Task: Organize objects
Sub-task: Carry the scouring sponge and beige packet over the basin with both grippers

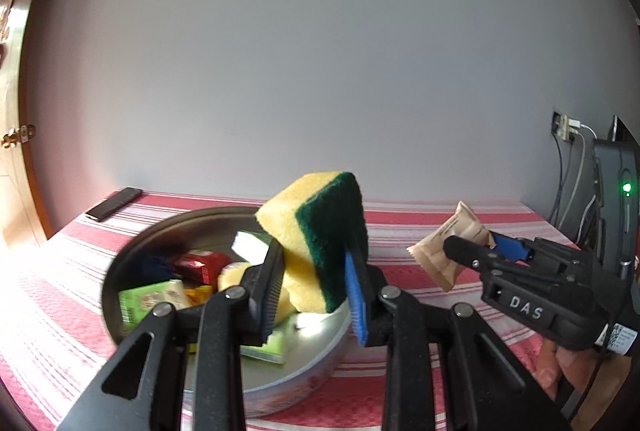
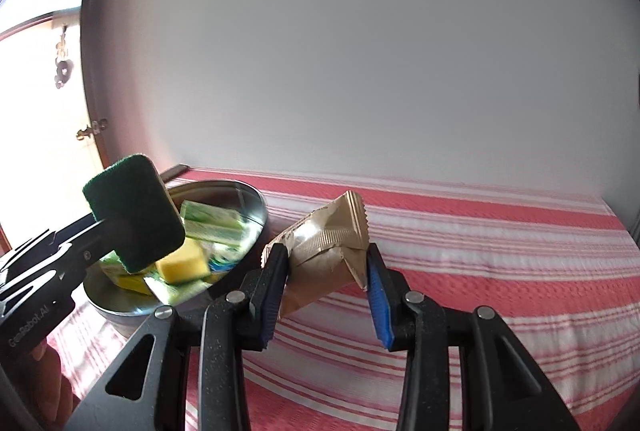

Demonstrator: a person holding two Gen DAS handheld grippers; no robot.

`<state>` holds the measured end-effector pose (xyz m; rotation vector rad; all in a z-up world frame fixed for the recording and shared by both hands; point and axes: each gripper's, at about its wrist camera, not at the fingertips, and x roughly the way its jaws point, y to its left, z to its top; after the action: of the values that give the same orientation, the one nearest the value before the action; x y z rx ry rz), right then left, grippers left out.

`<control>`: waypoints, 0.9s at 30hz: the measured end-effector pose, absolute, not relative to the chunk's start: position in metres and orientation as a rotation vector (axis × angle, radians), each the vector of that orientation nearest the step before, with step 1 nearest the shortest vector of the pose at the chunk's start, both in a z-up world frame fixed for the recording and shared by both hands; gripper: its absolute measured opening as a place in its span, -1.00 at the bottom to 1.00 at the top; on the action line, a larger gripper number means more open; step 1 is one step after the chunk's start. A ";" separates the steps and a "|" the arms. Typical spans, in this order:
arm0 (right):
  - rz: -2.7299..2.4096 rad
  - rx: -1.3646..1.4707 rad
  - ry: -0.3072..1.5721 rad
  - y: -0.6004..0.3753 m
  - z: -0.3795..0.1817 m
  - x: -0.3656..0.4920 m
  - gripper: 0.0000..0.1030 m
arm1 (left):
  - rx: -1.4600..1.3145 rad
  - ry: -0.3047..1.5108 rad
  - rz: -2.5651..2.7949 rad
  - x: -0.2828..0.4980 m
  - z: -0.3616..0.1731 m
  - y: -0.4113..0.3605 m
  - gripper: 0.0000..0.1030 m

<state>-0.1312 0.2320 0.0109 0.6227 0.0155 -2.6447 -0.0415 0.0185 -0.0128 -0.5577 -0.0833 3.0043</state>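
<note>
Your left gripper [image 1: 316, 283] is clamped on the yellow-and-green rectangular scouring sponge [image 1: 316, 235], its 2 fingers pressing the foam side and the green scrub side. The sponge sits at the centre of the left wrist frame, tilted, its long axis running from lower centre up toward the upper right, the scrub face turned right. It hangs over the round silver metal tin [image 1: 320, 335] at lower left, which holds green packets [image 1: 154, 301], a red wrapper [image 1: 200, 263] and a second yellow sponge [image 2: 182, 265].

Your right gripper [image 2: 326, 279] is clamped on the tan crinkle-edged paper sachet [image 2: 328, 243], centre of the right wrist frame. Its long axis slants from lower left to upper right, the serrated end uppermost. It is held above the red-and-white striped tablecloth [image 2: 480, 271], just right of the tin. A black phone-like slab [image 1: 114, 204] lies at the cloth's far left edge.
</note>
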 end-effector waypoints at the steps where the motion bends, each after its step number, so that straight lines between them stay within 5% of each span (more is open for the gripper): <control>1: -2.638 0.615 0.021 0.230 0.011 -0.128 -0.20 | -0.558 -0.085 3.014 -0.042 -0.012 0.014 -0.45; 27: -2.502 0.521 0.145 0.157 0.043 -0.133 -0.20 | -0.831 -0.110 3.144 -0.083 -0.023 -0.072 -0.45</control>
<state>-0.1330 0.1574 0.0434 0.5211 0.1453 -2.5021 -0.0832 -0.0724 -0.0235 -0.8312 -0.1102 3.1441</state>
